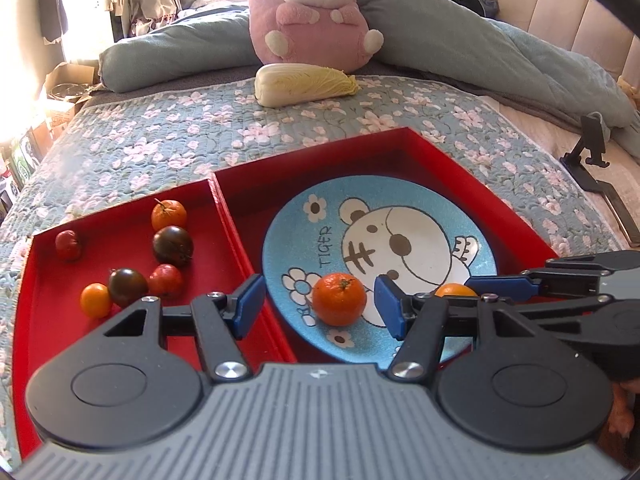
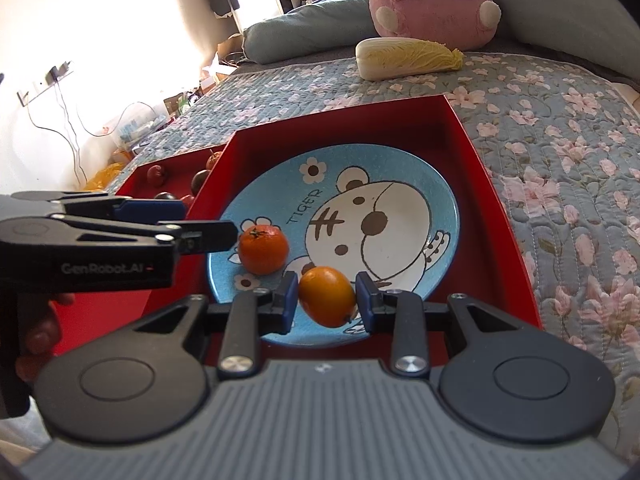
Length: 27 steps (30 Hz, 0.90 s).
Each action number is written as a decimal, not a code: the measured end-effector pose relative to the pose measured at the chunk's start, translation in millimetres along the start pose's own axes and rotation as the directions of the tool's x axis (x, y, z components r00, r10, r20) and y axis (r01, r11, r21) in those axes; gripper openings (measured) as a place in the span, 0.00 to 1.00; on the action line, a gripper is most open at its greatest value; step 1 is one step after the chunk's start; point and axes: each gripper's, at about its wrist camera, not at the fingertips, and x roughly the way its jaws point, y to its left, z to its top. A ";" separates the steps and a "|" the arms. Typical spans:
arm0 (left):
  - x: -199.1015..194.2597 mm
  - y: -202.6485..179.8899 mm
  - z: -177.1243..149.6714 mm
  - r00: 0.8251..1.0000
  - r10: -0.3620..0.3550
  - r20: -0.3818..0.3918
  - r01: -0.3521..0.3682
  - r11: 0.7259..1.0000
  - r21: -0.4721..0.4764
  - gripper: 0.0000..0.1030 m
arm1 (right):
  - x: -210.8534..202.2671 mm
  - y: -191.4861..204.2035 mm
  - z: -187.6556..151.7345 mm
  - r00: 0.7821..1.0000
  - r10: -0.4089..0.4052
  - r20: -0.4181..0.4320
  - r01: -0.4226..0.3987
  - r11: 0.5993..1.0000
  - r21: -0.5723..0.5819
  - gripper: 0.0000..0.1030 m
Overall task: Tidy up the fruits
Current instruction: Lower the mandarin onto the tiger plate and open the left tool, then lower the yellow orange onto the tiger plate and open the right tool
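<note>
On the flowered bed quilt (image 1: 168, 140), a red two-compartment tray (image 1: 224, 216) is holding a blue tiger plate (image 2: 400, 152) in its right section and loose fruits in its left. The right hand-held gripper (image 2: 326, 300) is straddling a smooth orange fruit (image 2: 327, 295) at the plate's near rim, its blue pads just beside the skin on both sides; whether they are pressing yet is unclear. The left hand-held gripper (image 1: 320, 306) is hanging wide open around a mandarin (image 1: 339, 298) sitting on the plate. To do this well, I judge each fruit should be centred between the pads and squeezed gently, since round skins are likely to roll or slip. The two tools are crowding together over the plate's near edge, so clashing is a risk; the tray's divider wall and raised rim are limiting sideways travel, while open room is lying farther across the plate.
</note>
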 end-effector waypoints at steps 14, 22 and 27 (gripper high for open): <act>-36.5 66.8 -24.4 0.995 0.100 0.023 -0.099 0.994 -0.051 0.64 | 24.0 1.9 9.4 0.998 -0.045 -0.040 0.045 0.999 -0.015 0.34; -40.2 93.6 -29.7 0.986 0.167 0.013 -0.163 0.977 -0.135 0.65 | 35.1 8.2 15.5 0.996 -0.075 -0.047 0.074 0.997 -0.033 0.34; -33.9 105.5 -33.0 0.980 0.200 -0.022 -0.201 0.964 -0.175 0.65 | 36.2 11.0 18.9 0.995 -0.089 -0.045 0.087 0.995 -0.040 0.34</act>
